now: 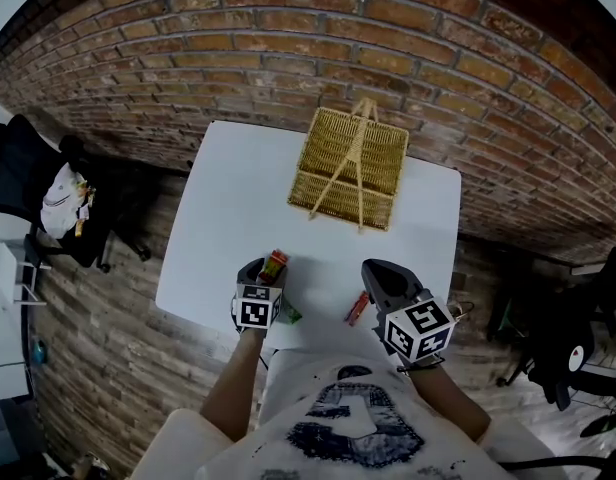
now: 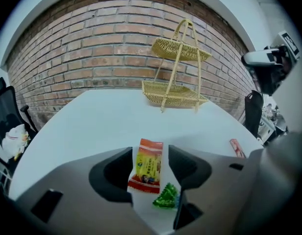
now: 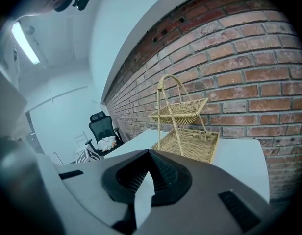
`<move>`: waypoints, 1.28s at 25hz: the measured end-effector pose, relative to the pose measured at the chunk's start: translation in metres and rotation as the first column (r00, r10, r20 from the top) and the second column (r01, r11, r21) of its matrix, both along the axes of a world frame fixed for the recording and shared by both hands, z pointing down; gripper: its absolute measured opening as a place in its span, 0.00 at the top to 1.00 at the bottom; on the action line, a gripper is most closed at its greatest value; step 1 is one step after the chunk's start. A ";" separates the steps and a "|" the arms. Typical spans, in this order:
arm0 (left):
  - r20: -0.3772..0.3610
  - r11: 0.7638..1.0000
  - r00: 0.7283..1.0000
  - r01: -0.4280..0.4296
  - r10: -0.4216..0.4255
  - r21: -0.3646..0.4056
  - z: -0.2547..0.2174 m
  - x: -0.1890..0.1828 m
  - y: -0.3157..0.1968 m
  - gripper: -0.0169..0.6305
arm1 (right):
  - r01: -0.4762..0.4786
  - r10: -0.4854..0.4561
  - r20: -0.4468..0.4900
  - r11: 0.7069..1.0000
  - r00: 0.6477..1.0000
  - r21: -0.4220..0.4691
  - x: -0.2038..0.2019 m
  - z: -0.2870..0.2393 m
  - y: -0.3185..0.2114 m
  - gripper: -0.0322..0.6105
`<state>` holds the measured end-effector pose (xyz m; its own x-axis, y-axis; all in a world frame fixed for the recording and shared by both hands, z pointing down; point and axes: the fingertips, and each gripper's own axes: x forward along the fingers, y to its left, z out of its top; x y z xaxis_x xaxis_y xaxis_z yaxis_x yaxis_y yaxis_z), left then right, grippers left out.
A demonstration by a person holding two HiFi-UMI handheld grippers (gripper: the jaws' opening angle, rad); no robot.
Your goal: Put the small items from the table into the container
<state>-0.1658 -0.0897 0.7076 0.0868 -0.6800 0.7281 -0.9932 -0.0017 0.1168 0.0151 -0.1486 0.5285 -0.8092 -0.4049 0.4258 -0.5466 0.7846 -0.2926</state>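
Brick backs the white table. Head view: 2-tier basket at the far edge, bare tabletop before it. Left gripper view: left gripper, jaws spread, straddles the snack packet near the front edge. Right gripper view: right gripper, jaws pressed together, empty.

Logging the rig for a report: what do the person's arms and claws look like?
The left claw and right claw are grey plastic with dark ribbed pads. Each bears a white cube with black square markers. Bare forearms, white printed T-shirt.

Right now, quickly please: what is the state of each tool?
Left tool: open, packet between its jaws, not gripped.
Right tool: closed, empty.
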 end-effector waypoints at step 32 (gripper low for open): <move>0.127 1.000 0.992 -0.019 0.019 0.003 0.011 -0.002 0.005 0.76 | -0.035 0.035 0.006 0.999 0.999 -0.036 0.004 0.004 0.004 0.92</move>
<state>-0.1681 -0.0842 0.7183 0.0070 -0.6821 0.7312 -0.9997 -0.0207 -0.0098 0.0195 -0.1442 0.5329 -0.7974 -0.4177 0.4356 -0.5718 0.7537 -0.3240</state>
